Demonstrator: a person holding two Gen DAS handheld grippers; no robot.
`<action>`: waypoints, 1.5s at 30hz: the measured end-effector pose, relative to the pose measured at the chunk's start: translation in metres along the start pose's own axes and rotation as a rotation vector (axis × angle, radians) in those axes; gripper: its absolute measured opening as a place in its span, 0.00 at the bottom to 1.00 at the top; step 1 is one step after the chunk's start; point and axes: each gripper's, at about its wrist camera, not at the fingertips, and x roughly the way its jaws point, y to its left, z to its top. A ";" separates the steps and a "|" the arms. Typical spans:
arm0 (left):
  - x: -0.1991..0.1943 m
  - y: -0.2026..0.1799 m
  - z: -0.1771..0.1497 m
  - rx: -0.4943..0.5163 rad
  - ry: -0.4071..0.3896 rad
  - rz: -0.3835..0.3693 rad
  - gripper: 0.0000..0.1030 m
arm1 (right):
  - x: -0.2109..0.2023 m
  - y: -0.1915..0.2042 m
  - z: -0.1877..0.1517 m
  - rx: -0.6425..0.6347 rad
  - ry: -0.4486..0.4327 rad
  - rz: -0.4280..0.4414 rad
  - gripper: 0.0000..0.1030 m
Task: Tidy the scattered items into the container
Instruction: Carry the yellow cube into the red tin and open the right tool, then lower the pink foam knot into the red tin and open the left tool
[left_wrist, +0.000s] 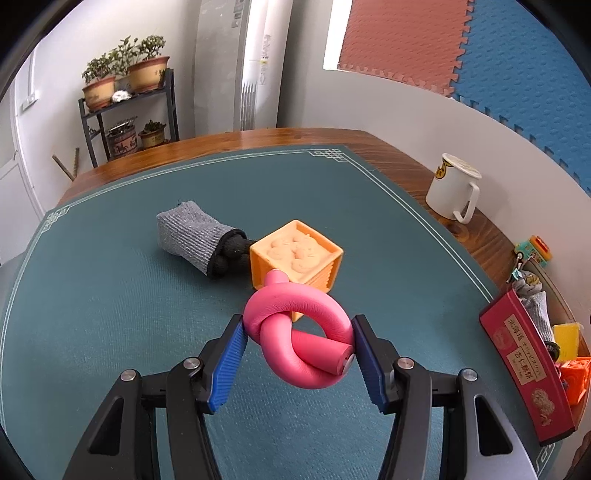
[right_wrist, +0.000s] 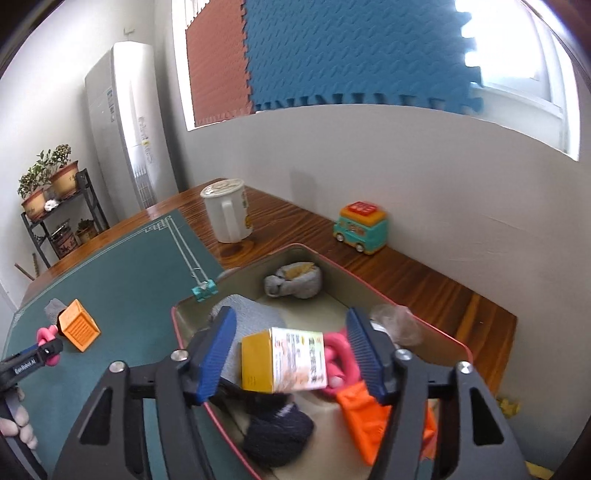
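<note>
My left gripper (left_wrist: 298, 334) is shut on a pink knotted tube (left_wrist: 299, 332) and holds it just above the green mat (left_wrist: 110, 314). Behind it an orange cube (left_wrist: 295, 254) and a grey-and-black sock (left_wrist: 195, 236) lie on the mat. The red tin container (left_wrist: 524, 365) stands at the right mat edge; its inside (right_wrist: 332, 306) shows in the right wrist view. My right gripper (right_wrist: 291, 354) is open above the tin. A yellow box (right_wrist: 284, 360) sits between its fingers without touching the pads. The tin holds socks (right_wrist: 291, 282), another pink tube (right_wrist: 341, 356) and an orange block (right_wrist: 365, 417).
A white mug (right_wrist: 227, 210) and a toy bus (right_wrist: 360, 227) stand on the wooden table near the wall. A teal binder clip (right_wrist: 203, 288) lies on the mat beside the tin. A plant shelf (left_wrist: 125, 110) stands beyond the table.
</note>
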 end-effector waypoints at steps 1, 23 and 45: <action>-0.002 -0.002 0.000 0.003 -0.002 -0.001 0.58 | -0.002 -0.005 -0.002 0.003 -0.002 -0.001 0.65; -0.034 -0.197 -0.018 0.277 0.012 -0.257 0.58 | -0.031 -0.113 -0.023 0.171 -0.083 -0.004 0.67; -0.044 -0.258 -0.043 0.399 0.057 -0.397 0.61 | -0.026 -0.122 -0.028 0.200 -0.070 0.032 0.67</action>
